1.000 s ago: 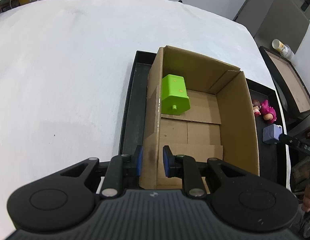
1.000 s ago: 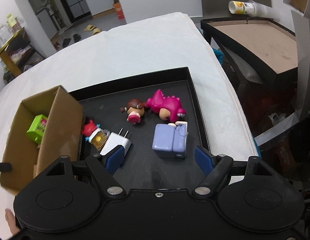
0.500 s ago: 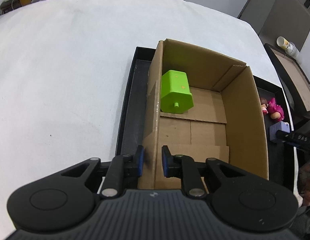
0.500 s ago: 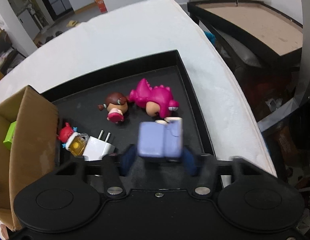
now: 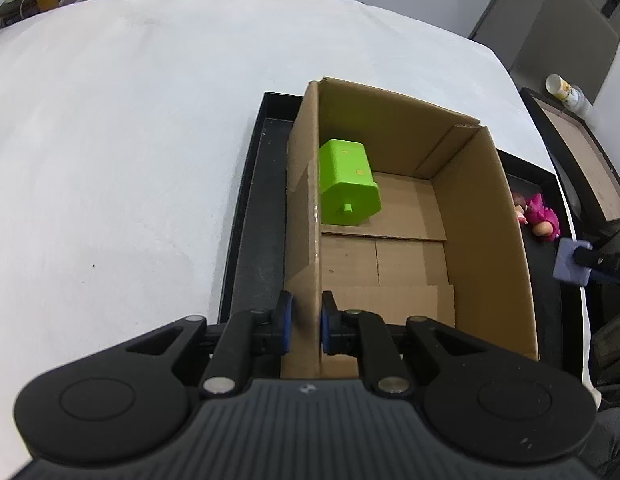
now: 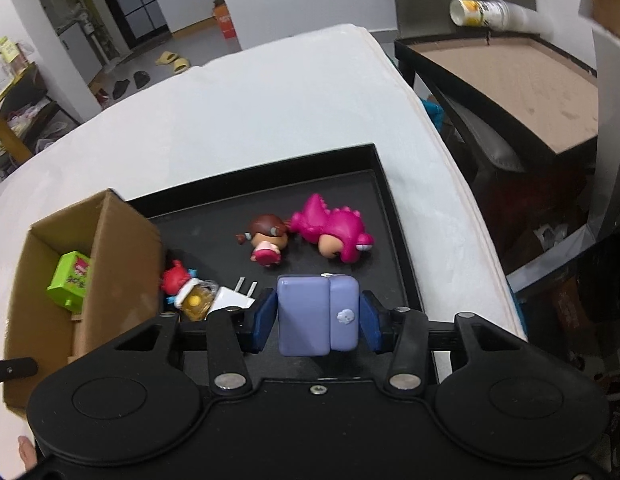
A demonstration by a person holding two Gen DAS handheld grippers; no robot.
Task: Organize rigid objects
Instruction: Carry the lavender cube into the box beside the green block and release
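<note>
My left gripper (image 5: pixel 306 326) is shut on the left wall of an open cardboard box (image 5: pixel 489 216) that stands in a black tray (image 5: pixel 250 216). A green block (image 5: pixel 345 188) lies inside the box, also seen in the right wrist view (image 6: pixel 70 282). My right gripper (image 6: pixel 315 320) is shut on a purple block (image 6: pixel 315 320) and holds it above the tray (image 6: pixel 385 208); it also shows in the left wrist view (image 5: pixel 569 266). On the tray lie a pink dinosaur (image 6: pixel 333 230), a small doll (image 6: pixel 266 240), a red figure (image 6: pixel 176 280) and a white plug (image 6: pixel 232 298).
The tray rests on a white table (image 5: pixel 110 140). A second black tray with a brown base (image 6: pixel 509 68) stands off the table's right side, with a paper cup (image 6: pixel 469 12) behind it. The table's right edge (image 6: pixel 449 168) drops off close to the tray.
My right gripper closed on the purple block and lifted it off the tray. My left gripper kept its hold on the box wall while the view shifted slightly.
</note>
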